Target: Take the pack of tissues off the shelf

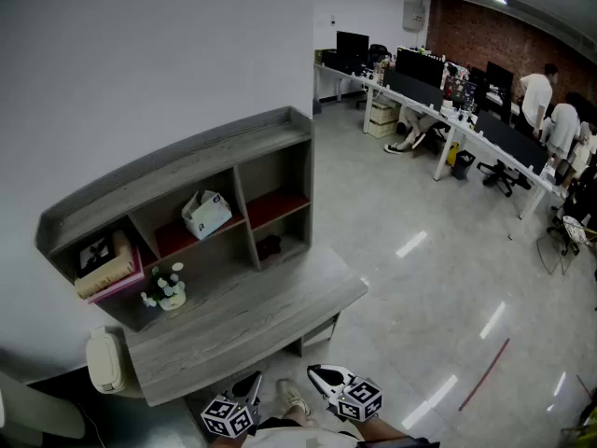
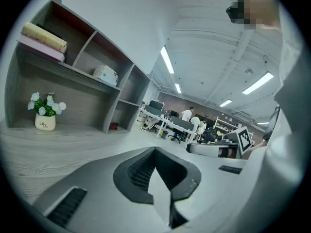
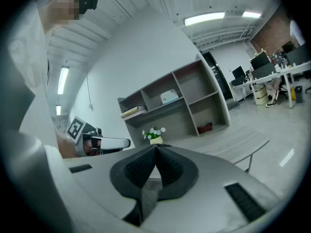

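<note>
The pack of tissues is white and lies in the upper middle compartment of the grey wooden shelf; it also shows in the left gripper view as the pack of tissues and in the right gripper view as the pack of tissues. Both grippers are held low at the near edge of the desk, far from the pack. My left gripper has its jaws together with nothing between them, as the left gripper shows. My right gripper is likewise shut and empty, seen as the right gripper.
Books lie in the upper left compartment and a small flower pot stands below them. A dark red object sits in the lower right compartment. A white chair back stands left of the desk. Office desks with people line the far right.
</note>
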Demonstrator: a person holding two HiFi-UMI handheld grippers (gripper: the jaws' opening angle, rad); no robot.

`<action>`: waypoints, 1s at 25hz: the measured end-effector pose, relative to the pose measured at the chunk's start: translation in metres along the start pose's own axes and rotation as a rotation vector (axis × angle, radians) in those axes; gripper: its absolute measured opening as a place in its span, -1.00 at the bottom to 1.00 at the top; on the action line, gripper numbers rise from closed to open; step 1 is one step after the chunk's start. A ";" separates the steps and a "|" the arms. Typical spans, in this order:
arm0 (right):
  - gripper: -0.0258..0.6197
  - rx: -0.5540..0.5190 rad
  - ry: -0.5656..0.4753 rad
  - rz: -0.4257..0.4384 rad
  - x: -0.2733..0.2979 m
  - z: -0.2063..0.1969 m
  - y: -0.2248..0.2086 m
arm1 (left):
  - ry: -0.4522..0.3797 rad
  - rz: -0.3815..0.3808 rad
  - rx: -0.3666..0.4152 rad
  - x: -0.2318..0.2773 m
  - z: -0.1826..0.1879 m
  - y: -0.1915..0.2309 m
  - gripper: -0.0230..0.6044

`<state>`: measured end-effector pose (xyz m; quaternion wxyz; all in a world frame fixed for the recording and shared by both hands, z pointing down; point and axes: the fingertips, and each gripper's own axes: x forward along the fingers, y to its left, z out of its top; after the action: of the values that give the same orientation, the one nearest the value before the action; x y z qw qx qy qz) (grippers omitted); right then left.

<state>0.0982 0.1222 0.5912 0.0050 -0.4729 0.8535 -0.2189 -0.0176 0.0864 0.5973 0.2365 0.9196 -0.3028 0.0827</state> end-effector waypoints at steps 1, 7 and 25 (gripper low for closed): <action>-0.91 -0.004 -0.001 0.002 -0.001 -0.002 0.003 | -0.002 -0.001 0.000 -0.003 -0.002 -0.002 -0.89; -0.91 -0.018 -0.012 0.010 -0.012 -0.009 0.022 | -0.009 -0.015 0.015 -0.019 -0.008 -0.017 -0.89; -0.91 0.004 -0.023 -0.015 -0.020 -0.022 0.038 | -0.045 0.022 0.028 -0.051 -0.006 -0.018 -0.89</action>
<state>0.0740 0.1640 0.5928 0.0141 -0.4815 0.8495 -0.2153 -0.0478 0.1287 0.5801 0.2159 0.9210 -0.3170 0.0687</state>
